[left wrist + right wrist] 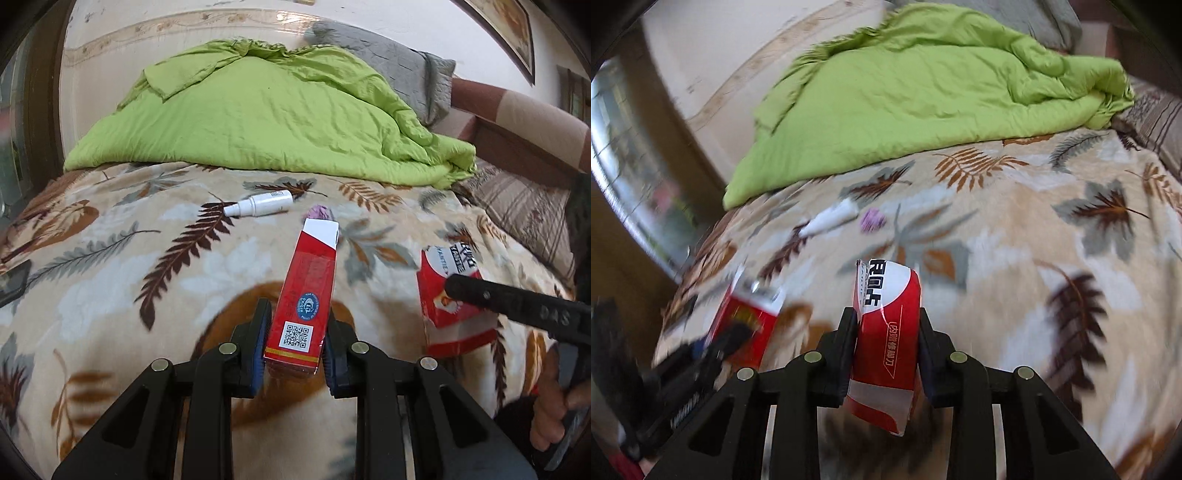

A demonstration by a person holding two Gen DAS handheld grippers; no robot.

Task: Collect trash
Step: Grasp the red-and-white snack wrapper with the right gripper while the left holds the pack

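My left gripper is shut on a long red carton with a white far end and a QR code, held above the leaf-patterned blanket. My right gripper is shut on a crushed red and white packet with black lettering. The packet also shows in the left wrist view, with a black finger of the right gripper across it. The carton shows blurred in the right wrist view. A white bottle and a small purple wad lie on the blanket farther ahead.
A crumpled green quilt covers the far half of the bed, with a grey pillow behind it. A striped pillow lies at the right. A dark flat object sits at the left edge. The wall runs behind.
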